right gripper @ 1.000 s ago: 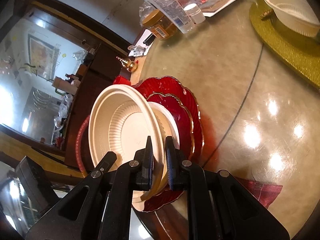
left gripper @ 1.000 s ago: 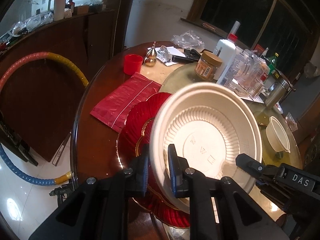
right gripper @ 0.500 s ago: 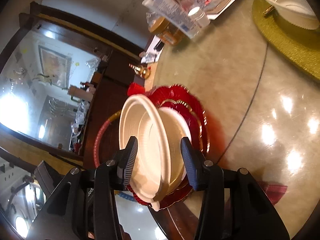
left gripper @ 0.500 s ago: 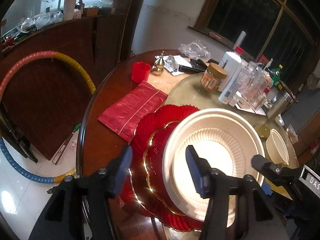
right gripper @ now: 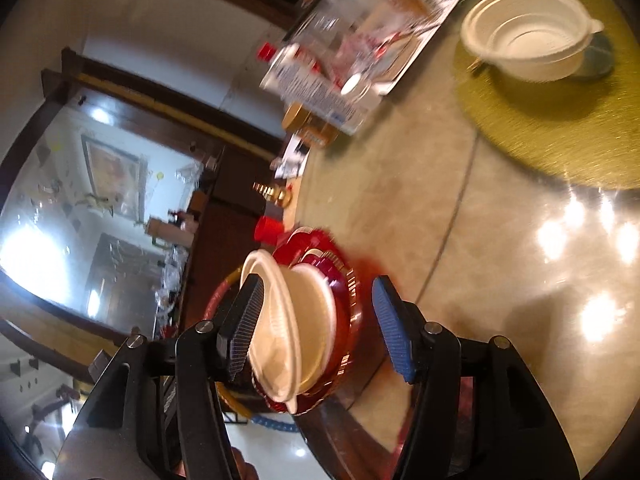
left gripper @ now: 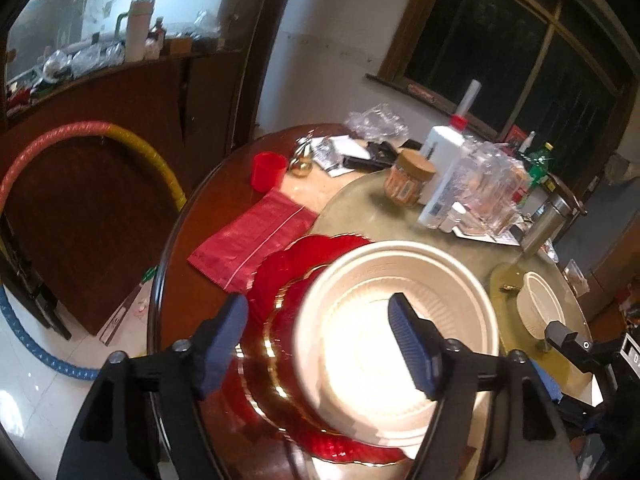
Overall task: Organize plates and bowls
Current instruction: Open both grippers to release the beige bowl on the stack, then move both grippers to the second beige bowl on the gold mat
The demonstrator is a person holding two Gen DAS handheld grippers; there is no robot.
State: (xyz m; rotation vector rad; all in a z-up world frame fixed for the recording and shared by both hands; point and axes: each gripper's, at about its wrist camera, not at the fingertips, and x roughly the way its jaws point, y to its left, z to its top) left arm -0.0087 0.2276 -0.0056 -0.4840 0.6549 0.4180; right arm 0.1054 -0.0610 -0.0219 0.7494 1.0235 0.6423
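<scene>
A large cream ribbed bowl (left gripper: 400, 336) sits on two stacked red scalloped plates (left gripper: 280, 280) at the near edge of the round table. My left gripper (left gripper: 320, 336) is open, its blue-padded fingers straddling the bowl's near rim without touching it. In the right wrist view the same bowl (right gripper: 292, 320) rests on the red plates (right gripper: 344, 292), and my right gripper (right gripper: 316, 320) is open around it. A smaller white bowl (right gripper: 528, 40) sits on a gold placemat (right gripper: 560, 132); it also shows in the left wrist view (left gripper: 540, 312).
A red folded cloth (left gripper: 252, 236) and a red cup (left gripper: 268, 170) lie beyond the plates. Bottles, a jar (left gripper: 408, 182) and plastic wrap crowd the far side of the glass turntable (right gripper: 440, 220). A hoop (left gripper: 80, 132) leans on the cabinet at left.
Both grippers let go of the large bowl's rim and opened wide. The bowl now rests on the red plates, and both grippers have drawn back a little.
</scene>
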